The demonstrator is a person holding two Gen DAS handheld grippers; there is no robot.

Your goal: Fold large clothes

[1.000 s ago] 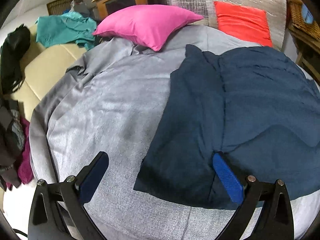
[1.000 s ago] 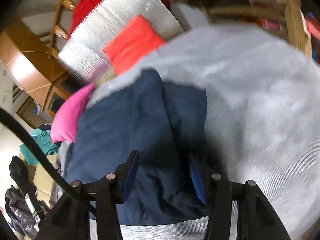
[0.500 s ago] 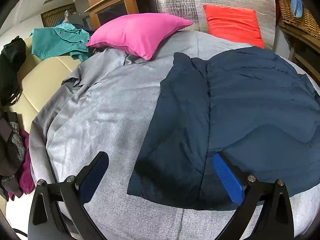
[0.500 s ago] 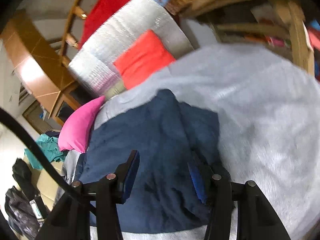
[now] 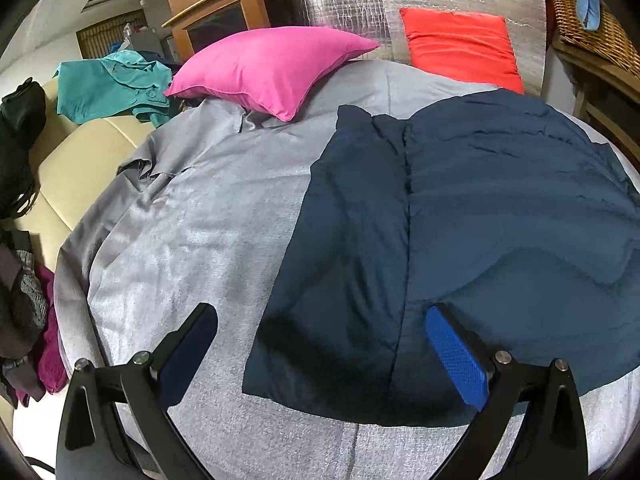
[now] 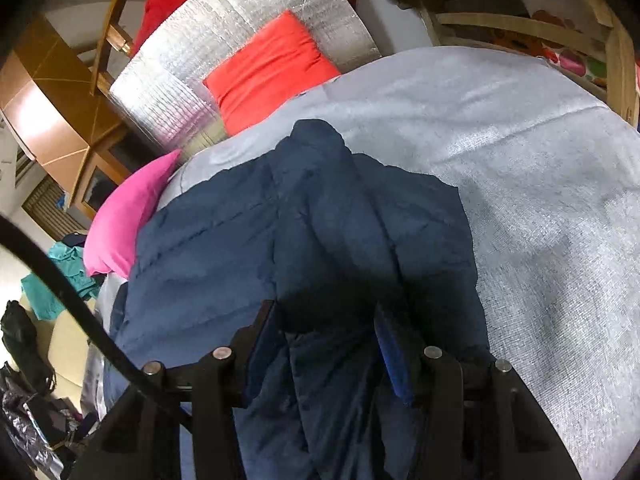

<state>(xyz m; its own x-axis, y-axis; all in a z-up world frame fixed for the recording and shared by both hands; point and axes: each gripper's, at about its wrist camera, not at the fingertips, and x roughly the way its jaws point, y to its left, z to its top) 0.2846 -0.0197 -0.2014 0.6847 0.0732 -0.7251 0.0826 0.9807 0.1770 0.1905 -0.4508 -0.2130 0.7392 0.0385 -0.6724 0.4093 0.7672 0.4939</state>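
A large navy quilted garment point(image 5: 480, 220) lies spread on the grey bed cover point(image 5: 180, 240), with one side panel folded inward along a long seam. My left gripper point(image 5: 320, 344) hovers open and wide over the garment's near left corner, and nothing is between its fingers. In the right wrist view the same garment point(image 6: 240, 248) fills the foreground. My right gripper point(image 6: 324, 344) stands about half open, low over the garment's right side. A rumpled fold of navy cloth sits between its fingers, and the pads do not visibly press on it.
A pink pillow point(image 5: 272, 68) and a red cushion point(image 5: 460, 48) lie at the head of the bed. A teal garment point(image 5: 108, 84) and dark clothes point(image 5: 20, 132) lie on the cream sofa to the left. A wicker basket point(image 5: 588, 28) and wooden furniture point(image 6: 616, 60) stand to the right.
My right gripper has moved in closer over the garment's right side, and navy cloth now fills the gap between its fingers. The left gripper has hardly moved.
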